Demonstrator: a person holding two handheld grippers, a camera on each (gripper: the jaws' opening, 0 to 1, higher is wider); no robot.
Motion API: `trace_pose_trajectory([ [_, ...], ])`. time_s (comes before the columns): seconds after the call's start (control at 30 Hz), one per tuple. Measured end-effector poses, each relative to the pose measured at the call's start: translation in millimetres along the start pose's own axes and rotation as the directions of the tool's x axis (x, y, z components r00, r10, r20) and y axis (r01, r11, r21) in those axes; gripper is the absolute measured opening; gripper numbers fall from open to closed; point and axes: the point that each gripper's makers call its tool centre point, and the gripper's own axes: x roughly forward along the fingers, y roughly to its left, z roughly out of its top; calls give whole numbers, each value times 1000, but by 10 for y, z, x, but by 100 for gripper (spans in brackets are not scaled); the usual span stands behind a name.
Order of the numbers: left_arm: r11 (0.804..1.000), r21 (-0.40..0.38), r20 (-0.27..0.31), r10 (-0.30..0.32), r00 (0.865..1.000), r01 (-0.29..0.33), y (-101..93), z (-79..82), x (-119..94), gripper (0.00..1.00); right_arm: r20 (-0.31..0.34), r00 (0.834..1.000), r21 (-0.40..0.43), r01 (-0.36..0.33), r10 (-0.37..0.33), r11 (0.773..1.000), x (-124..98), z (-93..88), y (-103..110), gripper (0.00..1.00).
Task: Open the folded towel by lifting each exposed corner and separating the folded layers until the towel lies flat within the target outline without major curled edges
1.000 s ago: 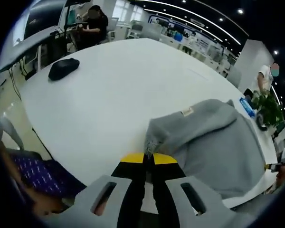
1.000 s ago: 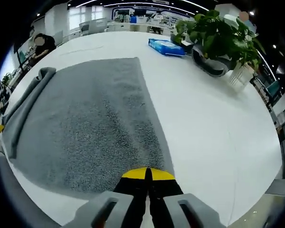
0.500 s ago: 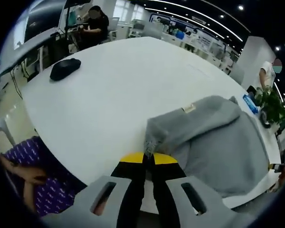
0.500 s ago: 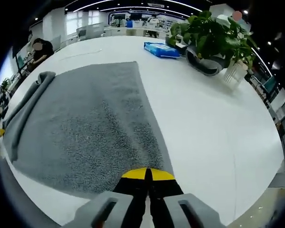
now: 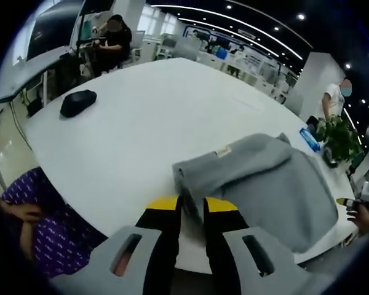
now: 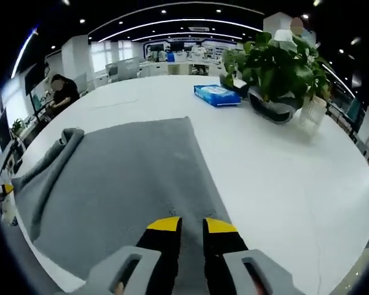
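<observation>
Open-plan office with ceiling strip lights, big white table (image 5: pixel 147 117) across both views. Left gripper view: left gripper (image 5: pixel 192 208) at bottom centre, yellow-tipped jaws slightly apart, narrow gap between them, gripping nothing; folded edge of grey towel (image 5: pixel 264 184) just ahead of the tips, contact cannot be told. Towel in centre right of frame, near end bunched into a thick fold, small white label (image 5: pixel 222 152) on top of the fold, writing too small to read. Black pouch (image 5: pixel 78 102) at upper left on the table, well apart from towel. Seated person (image 5: pixel 114 43) at top left behind the table, standing person (image 5: pixel 332 101) at upper right, potted plant (image 5: pixel 337 136) and blue packet (image 5: pixel 308 138) at right edge. Purple patterned sleeve (image 5: pixel 40 224) at lower left. Right gripper view: right gripper (image 6: pixel 191 227) at bottom centre, jaws a little parted, nothing held, tips over the near edge of towel (image 6: pixel 129 184). Towel spread mostly flat from bottom centre to middle left, rolled fold along its left side. Blue packet (image 6: pixel 216 94) at upper centre on the table, print unreadable. Potted plant (image 6: pixel 273 64) in dark round pot at upper right, clear glass vase (image 6: pixel 312 114) beside it. Seated person (image 6: pixel 61 92) at upper left.
</observation>
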Motion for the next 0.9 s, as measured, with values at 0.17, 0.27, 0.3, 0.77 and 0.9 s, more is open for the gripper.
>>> trace_pose_trajectory([
  [0.17,998,28,25,-54,998,54,-206,133,59,16,-8,998,-38,-62,62,997,159,155,245,13],
  [0.27,996,58,9,-72,997,72,-301,162,128,16,-18,997,-62,-72,71,995,235,209,318,15],
  [0.3,994,77,10,-82,997,81,-358,192,153,16,-23,997,-71,-80,79,994,265,236,354,15],
  [0.77,963,183,-69,-191,979,200,-1007,292,758,16,-63,993,-123,-109,102,986,633,463,370,16],
  [0.9,956,192,-87,-208,974,221,-1142,294,989,15,-84,992,-124,-104,95,987,707,449,374,16],
])
